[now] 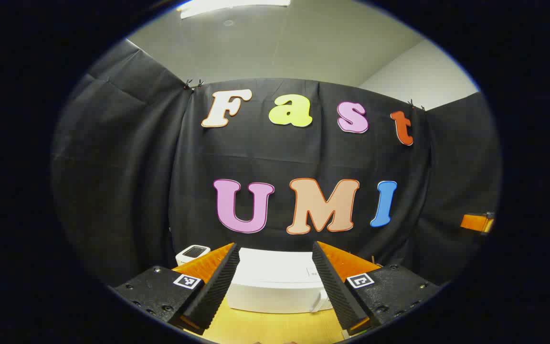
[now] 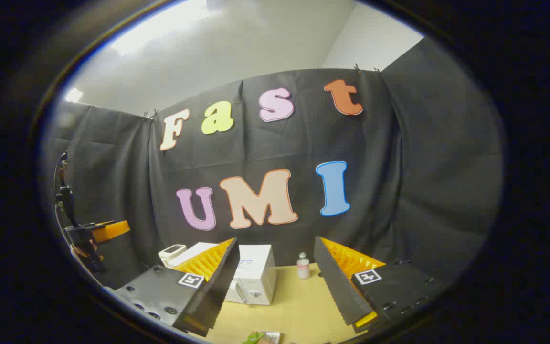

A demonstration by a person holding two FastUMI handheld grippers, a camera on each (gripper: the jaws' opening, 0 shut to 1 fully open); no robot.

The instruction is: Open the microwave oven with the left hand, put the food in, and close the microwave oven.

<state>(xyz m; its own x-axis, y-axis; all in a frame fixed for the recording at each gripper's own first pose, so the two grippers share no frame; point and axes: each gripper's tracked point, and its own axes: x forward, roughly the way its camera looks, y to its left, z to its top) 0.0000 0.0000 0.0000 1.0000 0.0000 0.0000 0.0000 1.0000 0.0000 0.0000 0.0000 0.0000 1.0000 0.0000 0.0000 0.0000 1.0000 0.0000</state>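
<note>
Holding both my grippers up in the air, I had not touched anything yet. My left gripper (image 1: pixel 276 282) had its jaws wide apart with nothing between them. My right gripper (image 2: pixel 275 282) was wide open too, and empty.

The white microwave oven (image 1: pixel 275 286) sat on the yellow table (image 1: pixel 275 327), near the black cloth wall. In the left gripper view it was straight ahead, between my two fingers but farther off. In the right gripper view I saw it from its side. Its door looked closed.

I think the first job was opening that door with my left gripper. To do it well, I should go down low and slow, find the handle or door edge, and pull gently so the oven does not slide.

The food (image 2: pixel 260 337) was hard to see. It was cut off at the bottom edge of the right gripper view, something green beside a small pack. I could not tell what it was.

A small bottle (image 2: pixel 303 267) stood on the table, near the oven. A little white gadget (image 1: pixel 192 253) sat beside the oven. The door handle was too small for me to make out.
</note>
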